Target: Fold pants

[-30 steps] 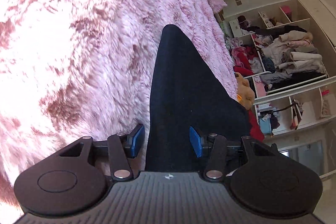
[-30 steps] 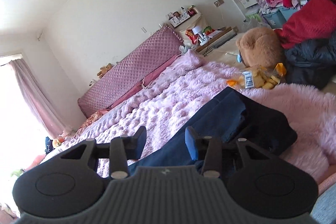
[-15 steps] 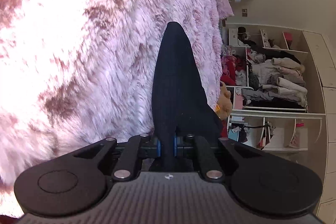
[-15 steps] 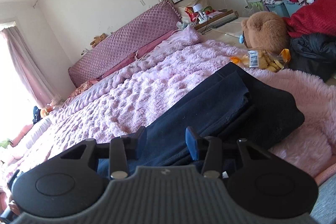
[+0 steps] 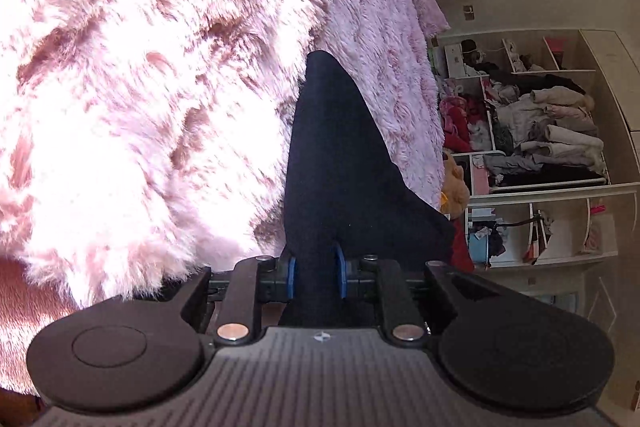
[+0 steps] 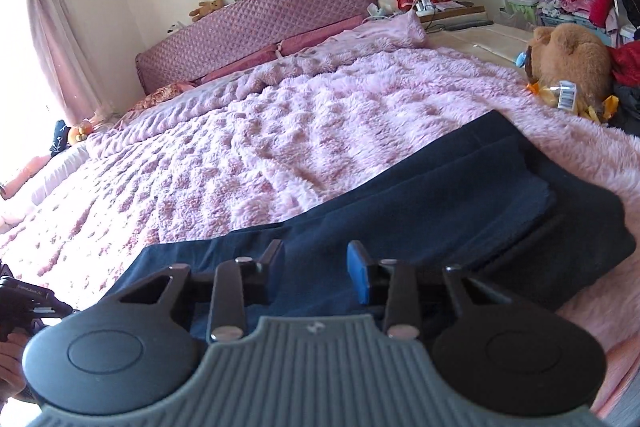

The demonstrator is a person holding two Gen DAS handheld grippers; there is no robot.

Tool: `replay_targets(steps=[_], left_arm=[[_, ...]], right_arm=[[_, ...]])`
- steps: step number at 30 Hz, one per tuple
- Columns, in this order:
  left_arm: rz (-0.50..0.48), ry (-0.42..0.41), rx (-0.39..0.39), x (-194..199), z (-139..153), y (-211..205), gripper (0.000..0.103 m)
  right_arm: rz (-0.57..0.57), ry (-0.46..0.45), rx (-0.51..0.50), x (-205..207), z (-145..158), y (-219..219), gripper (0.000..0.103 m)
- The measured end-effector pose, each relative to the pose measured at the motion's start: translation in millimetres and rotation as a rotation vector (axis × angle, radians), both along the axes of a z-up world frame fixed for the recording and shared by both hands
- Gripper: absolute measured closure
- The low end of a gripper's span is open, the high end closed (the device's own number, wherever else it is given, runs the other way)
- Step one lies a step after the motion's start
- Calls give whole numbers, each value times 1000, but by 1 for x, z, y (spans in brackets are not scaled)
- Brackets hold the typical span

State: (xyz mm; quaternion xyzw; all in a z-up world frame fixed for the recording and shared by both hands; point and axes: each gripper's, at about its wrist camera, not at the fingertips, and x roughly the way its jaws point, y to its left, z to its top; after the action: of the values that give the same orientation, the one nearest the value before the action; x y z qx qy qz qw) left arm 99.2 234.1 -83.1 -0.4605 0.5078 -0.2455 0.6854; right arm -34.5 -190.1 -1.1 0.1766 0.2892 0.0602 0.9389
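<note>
Dark navy pants [image 6: 420,203] lie partly folded on a fluffy pink blanket [image 6: 280,131], one end stacked in layers at the right. My right gripper [image 6: 316,263] hovers low over the middle of the pants; its jaws are closing but still stand apart, the cloth lying under them with neither pad pressing on it. In the left wrist view a narrow end of the pants [image 5: 332,155] runs away from my left gripper [image 5: 315,275]. A bunch of the cloth fills the gap between its blue pads [image 5: 291,277], and the jaws are opening slightly.
A brown teddy bear [image 6: 568,67] and a snack bag [image 6: 568,99] sit at the bed's right edge. Open shelves stuffed with clothes [image 5: 540,131] stand beyond the bed. The quilted headboard [image 6: 256,27] is at the far end. A hand [image 6: 12,347] shows at the lower left.
My left gripper went from wide open around the pants' end to closed on a bunch of it. My right gripper swept left over the pants, rolled level, and its jaws narrowed a little.
</note>
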Motion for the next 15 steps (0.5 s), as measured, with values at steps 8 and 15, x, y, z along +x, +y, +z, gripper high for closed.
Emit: replay_targets(steps=[8,15], left_arm=[[40,24,-157,7,-35,2,74],[54,60,-162,13,-39,2,74]], right_arm=[[22,98,-51,58,-22,74,102],[-2,226,-89,120,-48,79,103]])
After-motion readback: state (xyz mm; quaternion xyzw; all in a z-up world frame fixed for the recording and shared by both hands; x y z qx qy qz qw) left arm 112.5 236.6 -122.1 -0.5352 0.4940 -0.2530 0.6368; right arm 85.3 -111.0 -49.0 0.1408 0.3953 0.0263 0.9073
